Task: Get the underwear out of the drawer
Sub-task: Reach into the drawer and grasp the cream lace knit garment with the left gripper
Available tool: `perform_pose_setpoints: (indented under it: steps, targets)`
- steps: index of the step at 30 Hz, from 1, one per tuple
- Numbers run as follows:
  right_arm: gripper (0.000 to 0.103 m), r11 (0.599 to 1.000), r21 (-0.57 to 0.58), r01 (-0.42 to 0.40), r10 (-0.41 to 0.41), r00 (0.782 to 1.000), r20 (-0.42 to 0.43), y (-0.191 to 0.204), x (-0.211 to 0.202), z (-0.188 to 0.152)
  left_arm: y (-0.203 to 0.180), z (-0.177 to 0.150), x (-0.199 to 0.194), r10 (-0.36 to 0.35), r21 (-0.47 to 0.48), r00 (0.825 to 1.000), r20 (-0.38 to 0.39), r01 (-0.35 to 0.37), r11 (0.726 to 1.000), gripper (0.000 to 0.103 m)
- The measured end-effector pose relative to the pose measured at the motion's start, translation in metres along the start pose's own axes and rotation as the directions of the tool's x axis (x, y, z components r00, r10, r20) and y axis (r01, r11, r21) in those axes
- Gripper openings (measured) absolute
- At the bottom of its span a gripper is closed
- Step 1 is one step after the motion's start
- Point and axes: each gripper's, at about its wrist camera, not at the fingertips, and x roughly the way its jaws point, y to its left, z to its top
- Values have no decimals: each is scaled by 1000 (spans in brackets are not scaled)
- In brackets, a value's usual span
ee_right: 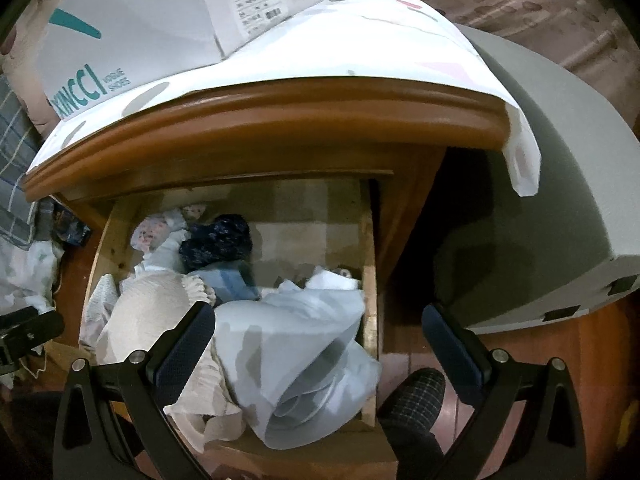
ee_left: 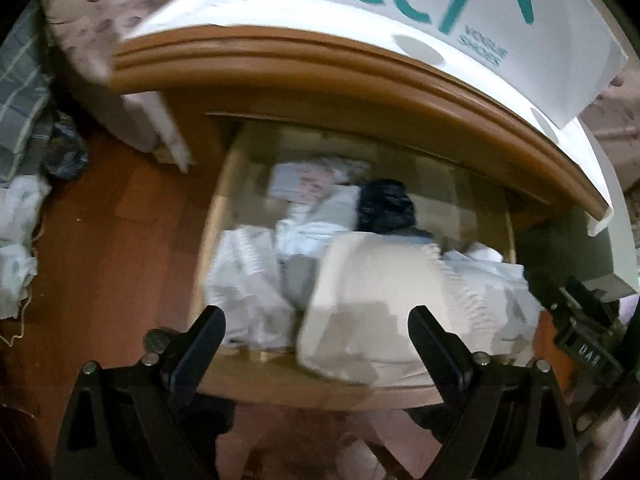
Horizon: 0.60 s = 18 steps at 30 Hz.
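Observation:
The wooden drawer point(ee_left: 216, 216) of a nightstand stands pulled out and is full of folded underwear. A cream ribbed piece point(ee_left: 372, 312) lies at the front, with white pieces point(ee_left: 248, 280) to its left and a black one point(ee_left: 384, 204) behind. My left gripper point(ee_left: 316, 320) hovers open over the drawer's front, holding nothing. In the right wrist view the drawer point(ee_right: 370, 280) holds the cream piece point(ee_right: 152, 312), a pale white-blue bundle point(ee_right: 304, 340) and a dark floral piece point(ee_right: 218, 240). My right gripper point(ee_right: 320, 344) is open above the pale bundle, its right finger point(ee_right: 452, 344) outside the drawer.
A white XINCCI shoe box point(ee_right: 132, 28) sits on the cloth-covered nightstand top point(ee_right: 280, 120), which overhangs the drawer. A grey panel point(ee_right: 560, 200) stands to the right. A plaid slipper point(ee_right: 416, 396) is on the red-brown floor. White fabric and bags point(ee_left: 20, 240) lie on the floor at left.

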Motion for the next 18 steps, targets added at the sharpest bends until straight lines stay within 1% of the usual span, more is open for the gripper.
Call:
perform_pose_setpoints:
  steps: [2, 3, 6, 8, 11, 14, 16, 18]
  targets:
    - [103, 1000, -4, 19, -19, 1000, 4, -2, -2, 0, -9, 5, 6, -7, 9, 1000, -19, 7, 1000, 95]
    - [103, 999, -15, 52, -52, 999, 9, -2, -3, 0, -14, 8, 9, -7, 16, 1000, -28, 7, 1000, 95]
    - [103, 996, -37, 79, -79, 997, 5, -4, -2, 0, -32, 14, 17, 2, 32, 999, -48, -1, 999, 95]
    - [103, 996, -33, 78, -78, 997, -18, -6, 1, -1, -39, 15, 23, -8, 43, 998, -63, 11, 999, 95]
    - [103, 998, -22, 62, -63, 997, -39, -8, 3, -2, -52, 15, 33, 4, 61, 997, -81, 1, 998, 95]
    - [103, 996, -34, 87, -88, 996, -35, -9, 2, -4, -62, 14, 42, 13, 85, 996, -87, -5, 996, 95]
    - [103, 996, -29, 82, -83, 996, -36, -9, 2, -3, -68, 13, 49, 24, 114, 996, -85, -15, 993, 96]
    - [103, 997, -18, 71, -72, 997, -41, -12, 2, -4, -71, 12, 59, 58, 137, 994, -90, -45, 990, 96]
